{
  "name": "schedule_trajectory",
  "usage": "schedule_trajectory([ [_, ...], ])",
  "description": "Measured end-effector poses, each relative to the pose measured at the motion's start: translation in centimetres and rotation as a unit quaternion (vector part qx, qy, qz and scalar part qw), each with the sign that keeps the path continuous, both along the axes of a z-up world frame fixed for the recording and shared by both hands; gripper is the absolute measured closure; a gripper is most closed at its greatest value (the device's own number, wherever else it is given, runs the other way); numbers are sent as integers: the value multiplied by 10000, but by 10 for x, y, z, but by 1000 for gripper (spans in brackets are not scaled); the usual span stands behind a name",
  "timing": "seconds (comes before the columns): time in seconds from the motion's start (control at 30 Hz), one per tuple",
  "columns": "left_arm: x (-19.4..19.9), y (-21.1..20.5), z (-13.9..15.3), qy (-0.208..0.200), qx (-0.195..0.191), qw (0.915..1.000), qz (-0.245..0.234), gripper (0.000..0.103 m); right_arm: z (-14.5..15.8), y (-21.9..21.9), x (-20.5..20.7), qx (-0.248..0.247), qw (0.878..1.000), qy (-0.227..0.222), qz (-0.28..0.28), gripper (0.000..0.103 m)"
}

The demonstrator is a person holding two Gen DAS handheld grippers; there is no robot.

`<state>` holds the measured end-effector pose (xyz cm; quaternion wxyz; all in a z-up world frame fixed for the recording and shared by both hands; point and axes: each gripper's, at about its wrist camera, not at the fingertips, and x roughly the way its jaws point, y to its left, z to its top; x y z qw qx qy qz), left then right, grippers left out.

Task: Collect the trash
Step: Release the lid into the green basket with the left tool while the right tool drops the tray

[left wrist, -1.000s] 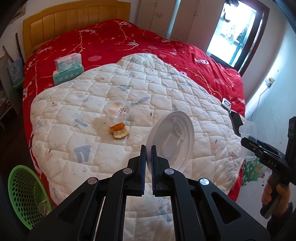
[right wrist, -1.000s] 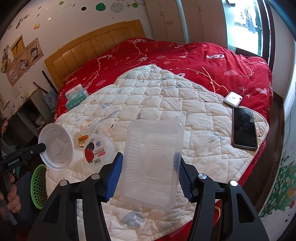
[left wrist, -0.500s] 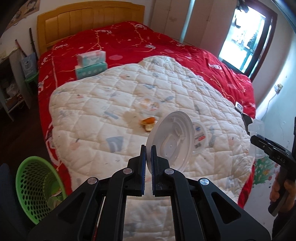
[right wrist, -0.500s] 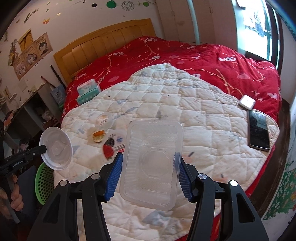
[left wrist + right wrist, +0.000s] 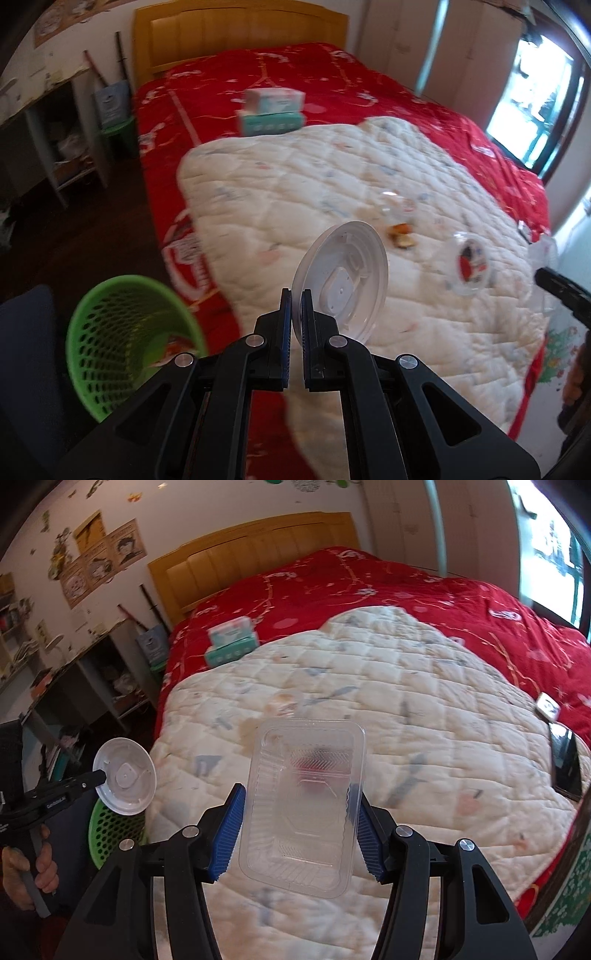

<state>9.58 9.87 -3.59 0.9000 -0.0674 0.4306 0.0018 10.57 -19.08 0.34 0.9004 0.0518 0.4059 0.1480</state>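
My left gripper [image 5: 296,302] is shut on the rim of a round clear plastic lid [image 5: 341,282], held upright over the bed's near edge. The same lid [image 5: 124,776] shows at the left of the right wrist view. A green mesh basket [image 5: 122,339] stands on the floor to the lower left, with some trash inside. My right gripper [image 5: 297,812] is shut on a clear rectangular plastic tray [image 5: 303,805], pinched across its width. On the white quilt [image 5: 295,192] lie a round labelled lid [image 5: 471,264], food scraps [image 5: 402,234] and a small clear cup [image 5: 393,203].
Two tissue packs [image 5: 273,110] are stacked on the red bedspread near the wooden headboard [image 5: 236,33]. A phone [image 5: 563,762] and a small white box [image 5: 548,705] lie at the quilt's right edge. Shelves and a desk [image 5: 74,686] line the left wall. A hand [image 5: 33,864] grips the left tool.
Both grippers have swung left with their loads. The green basket has come closer and larger in the left wrist view. The scraps and labelled lid have slid to the right.
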Motion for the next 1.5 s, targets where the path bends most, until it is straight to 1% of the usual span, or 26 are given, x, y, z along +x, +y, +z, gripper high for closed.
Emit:
schedule_trajectory([
  [0.2,-13,53,-12,105,176,9986,485,99,-1,49,2,16,9992,17,411,48],
  [0.4,-24,107,-29,342,410,9932,1036,99,-8,102,7,61,9965,105,826,48],
  [0.6,-28,157,-56,680,401,9859,1475,99,-14,148,11,48,9930,184,1163,48],
  [0.77,-27,177,-77,938,407,9805,1680,96,-22,183,12,20,9895,274,1417,48],
  [0.83,-28,185,-82,992,326,9798,1708,95,-25,195,13,12,9880,310,1512,48],
  [0.9,-31,194,-87,1046,243,9782,1777,90,-28,205,13,13,9865,362,1597,48],
  [1.0,-37,202,-89,1011,213,9771,1862,81,-34,223,13,20,9839,433,1734,48],
  [1.07,-42,207,-87,987,197,9753,1965,72,-37,235,13,11,9821,463,1827,48],
  [1.13,-47,212,-84,929,167,9739,2063,69,-41,249,12,17,9796,507,1944,48],
  [1.17,-51,215,-81,891,156,9734,2106,65,-42,255,11,12,9785,523,1993,48],
  [1.23,-54,220,-77,813,171,9723,2184,61,-48,273,11,-7,9754,571,2127,48],
  [1.43,-64,230,-66,648,293,9698,2332,55,-64,321,9,55,9663,765,2458,48],
  [1.5,-68,235,-63,618,305,9678,2422,53,-69,336,9,99,9636,824,2542,48],
])
